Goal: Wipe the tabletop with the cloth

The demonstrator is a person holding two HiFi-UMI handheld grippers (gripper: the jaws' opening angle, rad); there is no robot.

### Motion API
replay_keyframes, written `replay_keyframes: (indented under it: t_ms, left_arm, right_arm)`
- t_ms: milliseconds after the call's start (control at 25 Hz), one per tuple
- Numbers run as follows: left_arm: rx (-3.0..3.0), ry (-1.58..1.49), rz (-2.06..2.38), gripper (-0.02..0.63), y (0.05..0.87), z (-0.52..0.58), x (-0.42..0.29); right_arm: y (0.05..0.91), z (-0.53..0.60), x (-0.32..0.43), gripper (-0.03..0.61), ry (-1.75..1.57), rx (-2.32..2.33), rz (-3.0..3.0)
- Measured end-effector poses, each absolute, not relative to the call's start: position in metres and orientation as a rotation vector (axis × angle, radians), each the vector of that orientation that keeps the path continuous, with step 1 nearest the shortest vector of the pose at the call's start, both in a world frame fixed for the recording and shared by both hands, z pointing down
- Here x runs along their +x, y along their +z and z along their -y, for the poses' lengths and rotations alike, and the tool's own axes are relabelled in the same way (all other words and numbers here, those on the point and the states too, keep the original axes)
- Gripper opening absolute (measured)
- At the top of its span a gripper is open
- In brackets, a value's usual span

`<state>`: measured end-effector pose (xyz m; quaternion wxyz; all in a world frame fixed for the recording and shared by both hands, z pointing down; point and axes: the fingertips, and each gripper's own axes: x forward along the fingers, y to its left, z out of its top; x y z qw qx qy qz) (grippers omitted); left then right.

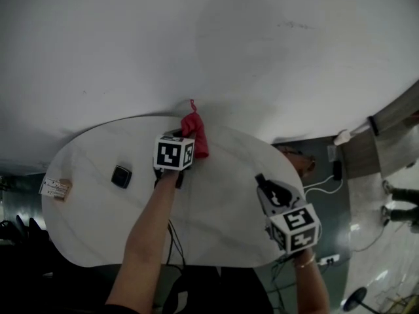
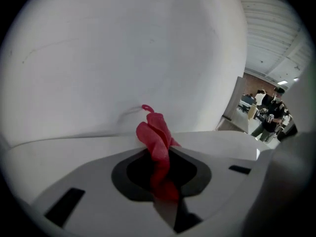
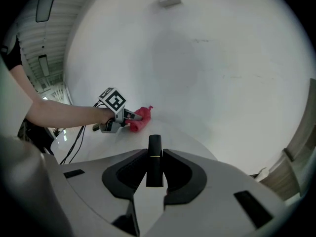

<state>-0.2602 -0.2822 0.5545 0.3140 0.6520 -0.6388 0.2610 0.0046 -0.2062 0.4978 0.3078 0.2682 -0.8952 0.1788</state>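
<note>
Head view first: I have the left gripper (image 1: 188,136) out at the far edge of the white oval table (image 1: 216,224), where that edge runs just beside the pale wall (image 1: 196,44). Its fingers (image 2: 129,177) are closed down tight on the red cloth (image 1: 196,133). In the left gripper view the cloth is pinched in the narrow gap between them and bunches up past the tips in loose folds, with a small loop at the top. The bunch sits right at the far edge. I cannot tell whether it is pressed flat on the tabletop or only brushing it.

The right gripper (image 1: 268,190) hangs over the right edge of the table, well apart from the left one. In the right gripper view its fingers (image 3: 180,174) are partly closed on a slim black stick (image 3: 154,157) with a thin gold band. The stick stands upright between them and pokes out beyond the tips.

On the left part of the table lies a small black square object (image 1: 121,176). A small card (image 1: 55,188) sits near the left edge. Dark cables (image 1: 171,237) run below the near edge.
</note>
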Motion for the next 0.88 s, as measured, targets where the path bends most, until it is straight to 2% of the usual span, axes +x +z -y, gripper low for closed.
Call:
replay_keyframes:
  t_ms: [160, 280, 400, 720, 880]
  left_arm:
    - [1.626, 0.784, 1.797, 0.063, 0.548, 0.265, -0.299]
    - [1.674, 0.706, 1.767, 0.063, 0.537, 0.261, -0.282]
    - [1.823, 0.521, 1.618, 0.063, 0.516, 0.27, -0.224]
    - [2.107, 0.38, 1.066, 0.061, 0.496, 0.283, -0.002]
    - [2.143, 0.465, 0.902, 0.061, 0.511, 0.276, 0.088]
  right_arm:
    - [0.492, 0.204, 0.003, 0.092, 0.483, 0.734, 2.382]
    - [0.49, 0.201, 0.015, 0.092, 0.483, 0.781, 2.378]
    - [0.492, 0.197, 0.034, 0.092, 0.484, 0.833, 2.358]
    - [0.482, 0.173, 0.087, 0.092, 0.564, 1.026, 2.291]
    - [0.482, 0.161, 0.116, 0.092, 0.582, 1.121, 2.25]
